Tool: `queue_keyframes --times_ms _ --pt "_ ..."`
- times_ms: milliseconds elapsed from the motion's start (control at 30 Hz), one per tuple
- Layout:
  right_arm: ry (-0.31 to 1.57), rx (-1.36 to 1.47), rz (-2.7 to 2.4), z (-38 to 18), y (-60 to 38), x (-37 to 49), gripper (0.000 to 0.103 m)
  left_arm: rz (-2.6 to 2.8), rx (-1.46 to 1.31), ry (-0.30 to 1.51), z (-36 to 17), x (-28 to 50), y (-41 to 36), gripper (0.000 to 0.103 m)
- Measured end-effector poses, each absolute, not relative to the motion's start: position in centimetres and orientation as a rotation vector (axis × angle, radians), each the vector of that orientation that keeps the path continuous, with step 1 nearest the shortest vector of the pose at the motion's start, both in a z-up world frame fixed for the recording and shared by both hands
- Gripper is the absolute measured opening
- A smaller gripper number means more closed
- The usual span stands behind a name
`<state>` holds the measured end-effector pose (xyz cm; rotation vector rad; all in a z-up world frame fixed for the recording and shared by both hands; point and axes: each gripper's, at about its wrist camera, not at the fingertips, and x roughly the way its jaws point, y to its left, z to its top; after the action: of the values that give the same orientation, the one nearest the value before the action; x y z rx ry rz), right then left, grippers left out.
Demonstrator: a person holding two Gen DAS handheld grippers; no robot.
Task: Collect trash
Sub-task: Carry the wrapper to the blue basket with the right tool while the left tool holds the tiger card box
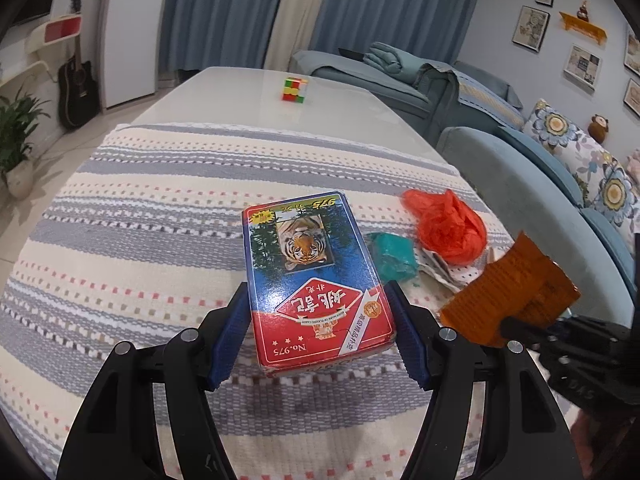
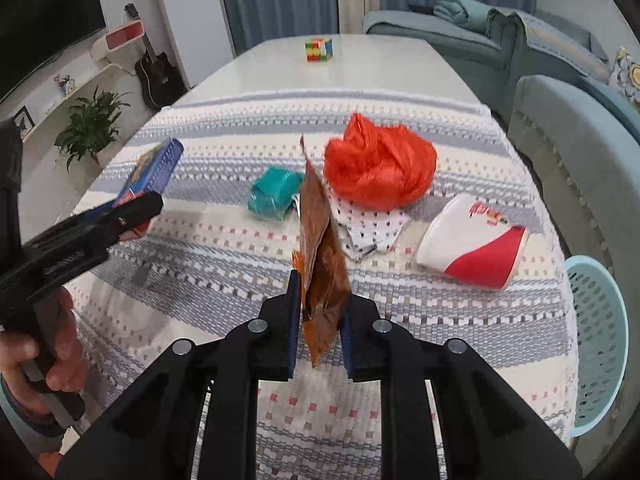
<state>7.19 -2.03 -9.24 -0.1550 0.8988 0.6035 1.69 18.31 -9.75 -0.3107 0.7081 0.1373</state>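
Blue curtains (image 1: 224, 12), teal sofa (image 1: 520, 152), guitar (image 1: 76, 88) by wall, plant (image 2: 90, 124).

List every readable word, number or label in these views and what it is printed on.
"No.975": near end of the playing-card box held in the left gripper.
"975": far end of that box, upside down.
Chinese characters on the box's red diamond: legible, not transcribed.
Red print on the paper cup: too blurred.
Brown wrapper in the right gripper: unreadable.

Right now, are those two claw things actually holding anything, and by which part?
Yes. The left gripper clamps the playing card box by its long sides, near the close end. The right gripper pinches the orange wrapper by its lower end.
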Motion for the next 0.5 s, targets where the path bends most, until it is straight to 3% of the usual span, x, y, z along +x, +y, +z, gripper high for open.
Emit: queue_keyframes --times_ms 133,500 --pt "0.861 -0.149 0.613 -8.7 -2.7 6.7 0.002 0.090 -0.291 0.697 -9.2 1.9 17.1 0.064" --pt "0.672 -0.046 0.473 -2.9 -10.1 5.9 0.001 -0.096 -0.163 0.601 -3.2 3.6 10.0 0.064"
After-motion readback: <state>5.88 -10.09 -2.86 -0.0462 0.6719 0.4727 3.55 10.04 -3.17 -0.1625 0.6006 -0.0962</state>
